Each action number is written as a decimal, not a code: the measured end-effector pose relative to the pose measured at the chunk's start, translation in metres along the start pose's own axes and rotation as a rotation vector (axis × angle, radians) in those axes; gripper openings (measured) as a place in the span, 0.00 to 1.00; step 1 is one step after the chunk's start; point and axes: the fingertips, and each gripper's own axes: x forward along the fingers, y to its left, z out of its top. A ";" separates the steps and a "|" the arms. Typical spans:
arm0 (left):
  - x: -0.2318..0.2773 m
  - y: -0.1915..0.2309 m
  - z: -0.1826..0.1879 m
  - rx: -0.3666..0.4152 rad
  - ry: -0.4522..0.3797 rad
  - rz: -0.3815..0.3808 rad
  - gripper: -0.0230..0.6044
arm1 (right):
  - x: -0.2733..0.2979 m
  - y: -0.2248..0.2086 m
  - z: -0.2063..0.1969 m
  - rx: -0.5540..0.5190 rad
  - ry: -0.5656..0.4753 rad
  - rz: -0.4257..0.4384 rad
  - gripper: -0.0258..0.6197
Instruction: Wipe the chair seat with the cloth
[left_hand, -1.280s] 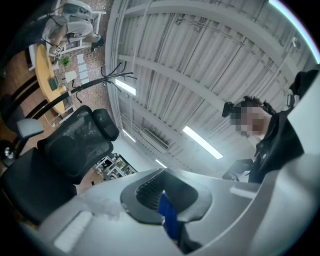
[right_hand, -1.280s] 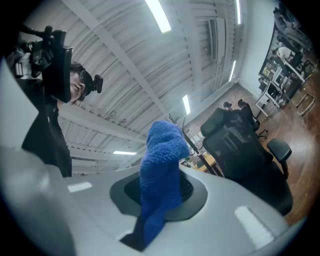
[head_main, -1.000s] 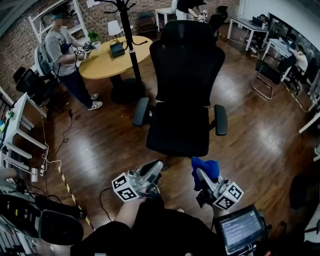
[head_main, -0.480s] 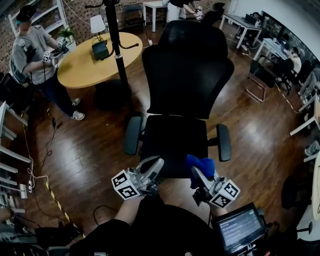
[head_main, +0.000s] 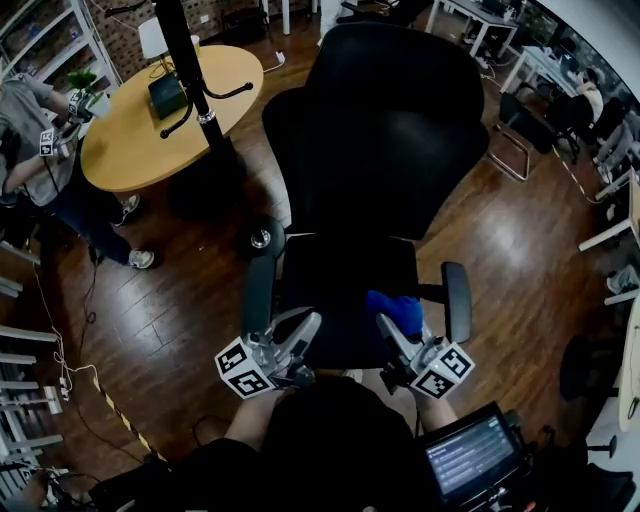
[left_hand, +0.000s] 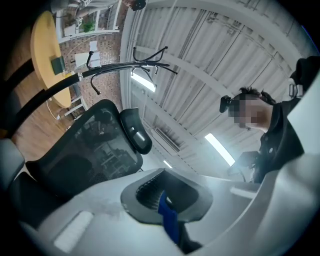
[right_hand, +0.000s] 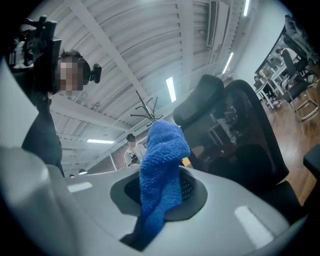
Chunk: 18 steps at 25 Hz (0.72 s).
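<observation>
**Cloth held in the right gripper at the front of the chair seat**

Head view: a black office chair stands on a wooden floor (head_main: 180, 290), its backrest (head_main: 375, 130) away from the person and its seat (head_main: 335, 280) just ahead of both grippers. The right gripper (head_main: 386, 323) points at the seat's front right part, inboard of the right armrest (head_main: 457, 300). The blue cloth (head_main: 397, 309) bunches at its tip and overlaps that corner of the seat; whether the cloth touches the seat cannot be told. The left gripper (head_main: 310, 323) points at the seat's front left part, beside the left armrest (head_main: 258, 290).

Right gripper view: the jaws are clamped on the cloth (right_hand: 161, 165), which stands up out of the pads and trails down below them.

Left gripper view: the left gripper (left_hand: 167, 200) has its jaws together. A narrow blue strip shows at the seam, and what it is cannot be told.

Background, head view: a round wooden table (head_main: 130, 130), a black coat stand (head_main: 190, 70) and a person (head_main: 40, 150) lie to the left, well apart from the chair.
</observation>
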 end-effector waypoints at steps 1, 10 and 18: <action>0.003 0.009 0.002 -0.002 -0.006 0.023 0.02 | 0.009 -0.014 -0.001 0.005 0.015 -0.003 0.11; -0.017 0.106 -0.018 -0.046 -0.074 0.236 0.02 | 0.133 -0.174 -0.138 0.027 0.304 -0.049 0.11; -0.041 0.176 -0.046 -0.082 -0.124 0.330 0.02 | 0.245 -0.290 -0.305 -0.040 0.603 -0.192 0.11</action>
